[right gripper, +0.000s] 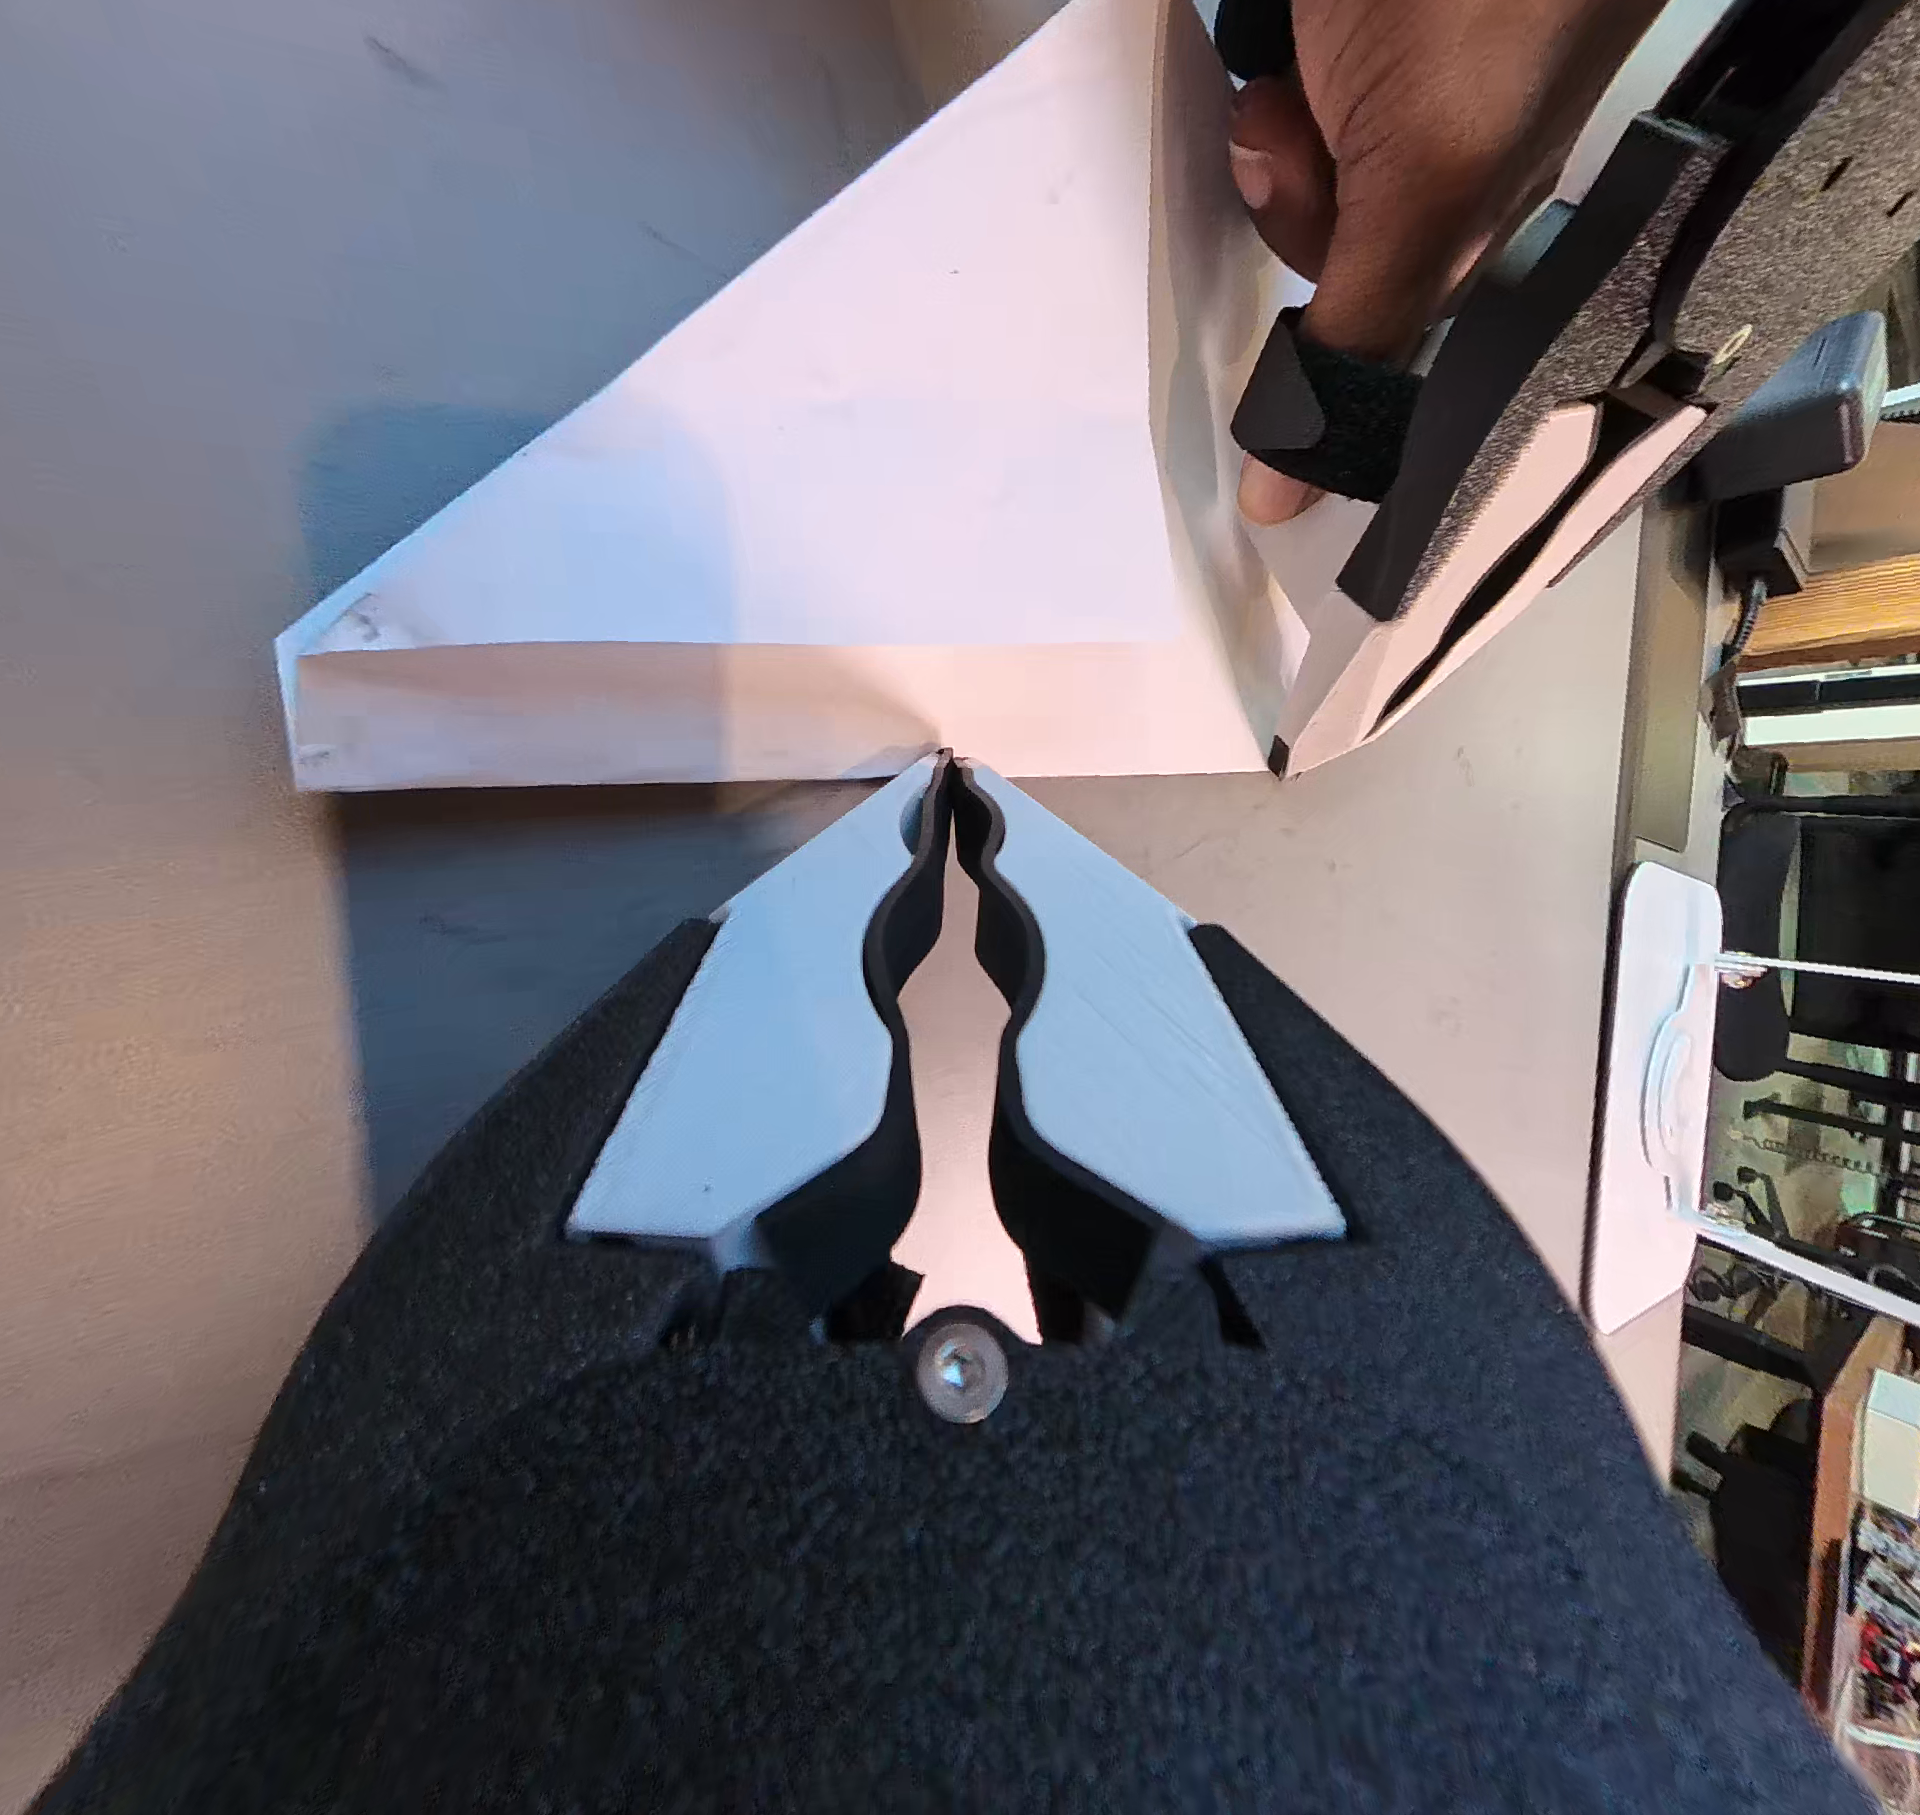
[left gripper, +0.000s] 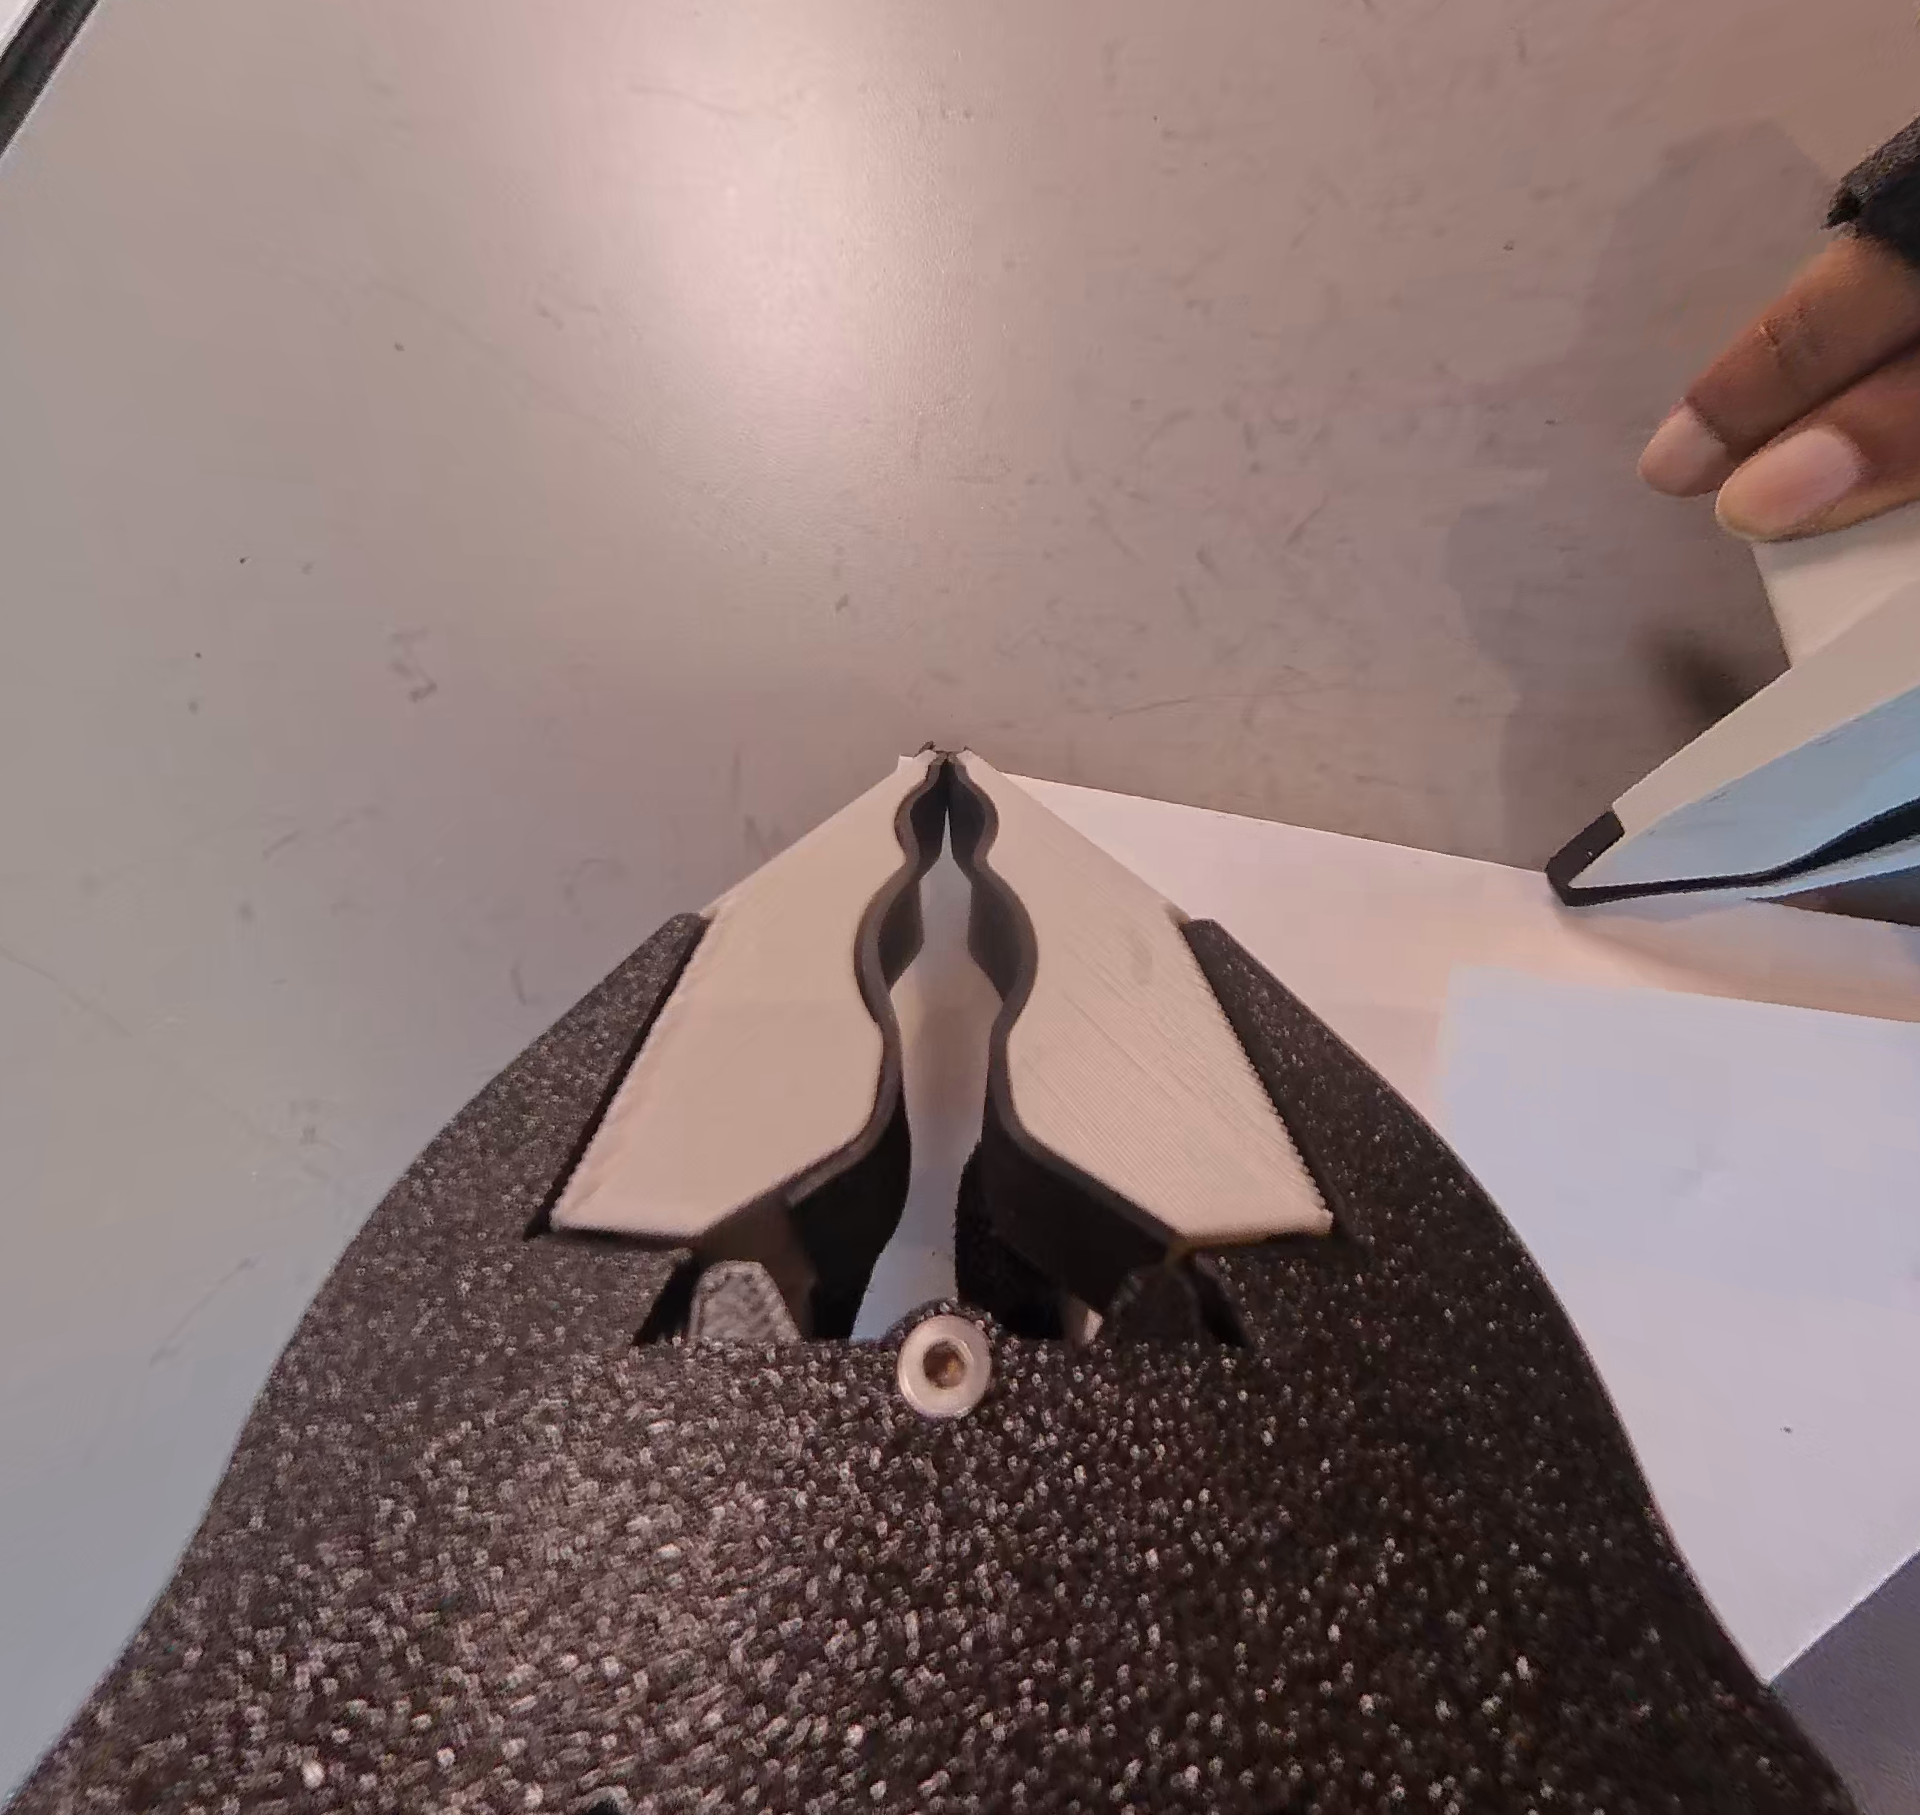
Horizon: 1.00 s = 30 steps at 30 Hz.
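1. Left wrist view: the left gripper has its tips pressed together at the corner of a white paper lying on the grey table; whether paper is pinched between them cannot be told.
2. At the right edge of that view, the right gripper rests on the paper, with a hand behind it.
3. Right wrist view: the right gripper's tips meet at the folded paper's near edge, seemingly nipping it.
4. A grey wall panel stands at right.
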Tool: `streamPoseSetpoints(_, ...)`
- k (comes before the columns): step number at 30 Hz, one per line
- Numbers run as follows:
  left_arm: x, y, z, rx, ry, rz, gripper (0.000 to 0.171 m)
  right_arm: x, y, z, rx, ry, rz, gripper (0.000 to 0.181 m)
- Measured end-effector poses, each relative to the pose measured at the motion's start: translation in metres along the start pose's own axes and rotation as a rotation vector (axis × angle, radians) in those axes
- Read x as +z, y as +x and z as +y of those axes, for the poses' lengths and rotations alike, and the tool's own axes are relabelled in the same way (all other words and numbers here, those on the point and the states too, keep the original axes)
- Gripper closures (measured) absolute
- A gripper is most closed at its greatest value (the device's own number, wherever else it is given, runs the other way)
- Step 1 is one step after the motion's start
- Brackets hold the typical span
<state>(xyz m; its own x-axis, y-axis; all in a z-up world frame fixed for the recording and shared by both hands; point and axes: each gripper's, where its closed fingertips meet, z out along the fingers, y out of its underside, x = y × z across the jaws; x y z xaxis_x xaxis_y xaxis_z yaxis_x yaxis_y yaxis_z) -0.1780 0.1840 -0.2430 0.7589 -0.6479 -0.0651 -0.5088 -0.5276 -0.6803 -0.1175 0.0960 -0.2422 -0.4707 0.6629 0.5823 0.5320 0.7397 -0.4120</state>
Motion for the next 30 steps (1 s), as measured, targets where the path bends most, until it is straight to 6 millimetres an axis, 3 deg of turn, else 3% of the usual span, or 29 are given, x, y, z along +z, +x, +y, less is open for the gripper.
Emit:
streamPoseSetpoints(14,0.0,-0.005,0.001,-0.003,-0.009,-0.026,0.171,-0.017,-0.026,-0.01,-0.118,-0.034,0.026,0.181)
streamPoseSetpoints(17,0.0,-0.005,0.0,-0.006,-0.003,-0.028,0.171,-0.018,-0.024,-0.009,-0.108,-0.047,0.001,0.181)
streamPoseSetpoints(23,0.0,-0.005,0.0,-0.008,0.0,-0.028,0.171,-0.018,0.009,-0.01,0.004,-0.004,0.074,0.181)
streamPoseSetpoints(27,0.0,-0.005,0.0,-0.008,0.0,-0.033,0.171,-0.003,-0.002,-0.001,-0.004,-0.029,0.041,0.181)
streamPoseSetpoints(30,0.0,-0.005,0.0,-0.012,0.0,-0.03,0.171,-0.004,-0.004,-0.002,-0.041,-0.039,0.049,0.181)
